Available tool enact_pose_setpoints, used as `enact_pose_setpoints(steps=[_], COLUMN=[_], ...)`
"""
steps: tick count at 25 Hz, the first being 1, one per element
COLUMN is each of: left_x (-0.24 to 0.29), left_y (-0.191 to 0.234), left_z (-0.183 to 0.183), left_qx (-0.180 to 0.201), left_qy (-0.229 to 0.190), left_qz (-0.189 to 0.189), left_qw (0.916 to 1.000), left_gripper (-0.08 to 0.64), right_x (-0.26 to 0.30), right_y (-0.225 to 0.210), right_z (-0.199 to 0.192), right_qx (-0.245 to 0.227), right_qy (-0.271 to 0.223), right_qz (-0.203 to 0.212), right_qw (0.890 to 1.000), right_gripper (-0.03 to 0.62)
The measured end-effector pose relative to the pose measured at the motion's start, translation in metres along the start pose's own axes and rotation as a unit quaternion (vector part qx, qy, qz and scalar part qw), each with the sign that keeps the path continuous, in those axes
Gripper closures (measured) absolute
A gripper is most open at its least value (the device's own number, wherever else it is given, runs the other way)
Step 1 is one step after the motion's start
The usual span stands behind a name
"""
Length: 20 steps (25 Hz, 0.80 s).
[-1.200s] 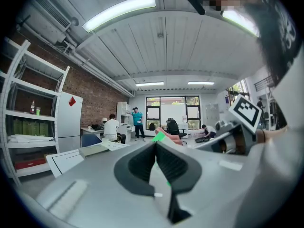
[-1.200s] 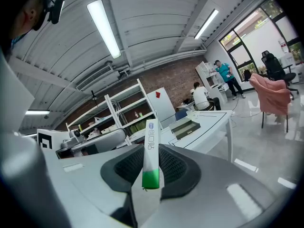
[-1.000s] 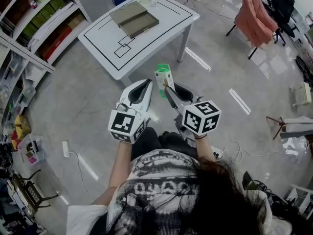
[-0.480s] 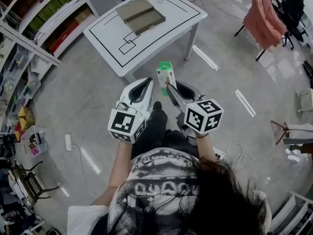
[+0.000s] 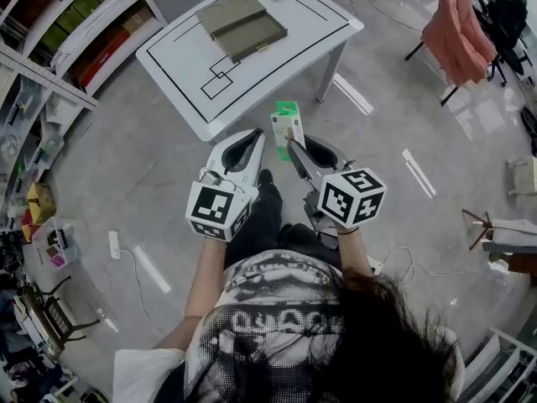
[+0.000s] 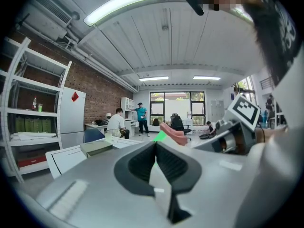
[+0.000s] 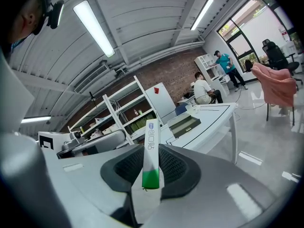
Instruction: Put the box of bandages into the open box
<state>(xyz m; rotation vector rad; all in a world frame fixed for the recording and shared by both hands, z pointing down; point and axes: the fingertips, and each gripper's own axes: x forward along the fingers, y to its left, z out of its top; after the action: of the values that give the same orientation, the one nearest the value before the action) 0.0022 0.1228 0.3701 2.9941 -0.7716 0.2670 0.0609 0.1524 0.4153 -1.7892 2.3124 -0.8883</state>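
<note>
**Bandage box clamped in the right gripper, short of the desk**

A white desk point(image 5: 277, 61) marked with thin black lines stands ahead of the person. The open box point(image 5: 243, 25), flat, olive-grey and rectangular, lies toward its far edge with two halves side by side. The desk's near corner and a stretch of bare top lie between that box and the grippers. A metal shelving rack point(image 5: 80, 32) runs past the desk's left edge. A pink garment point(image 5: 457, 28) hangs over a chair well off to the right, on a glossy grey floor point(image 5: 143, 166).

The box of bandages point(image 5: 288, 128) is off the desk, in the air just short of its near corner. It is a slim white carton with green at one end. The right gripper point(image 5: 295, 148) pinches it by its broad faces between ribbed black pads. It stands nearly on end, its long axis upright with a slight lean. Its narrow printed edge faces the right gripper view.

The left gripper point(image 5: 254, 137) hangs just beside the right one, its jaws together with nothing between them.
</note>
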Motion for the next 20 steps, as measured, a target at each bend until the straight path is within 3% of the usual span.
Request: enact_pose_setpoints(steps=[11,20], left_x=[0.093,0.137], left_y=[0.119,0.196], left_z=[0.009,0.002], left_qx=[-0.002,-0.019], left_qy=[0.0,0.018], left_qz=[-0.006,-0.017], left_qw=[1.0,0.9995], left_gripper=[0.56,0.56], right_x=[0.123,0.211], right_y=[-0.044,-0.061], right_z=[0.057,0.088], right_qx=[-0.003,0.004], right_qy=[0.018,0.04], right_qz=[-0.014,-0.022], right_qw=[1.0,0.999], right_gripper=[0.491,0.491])
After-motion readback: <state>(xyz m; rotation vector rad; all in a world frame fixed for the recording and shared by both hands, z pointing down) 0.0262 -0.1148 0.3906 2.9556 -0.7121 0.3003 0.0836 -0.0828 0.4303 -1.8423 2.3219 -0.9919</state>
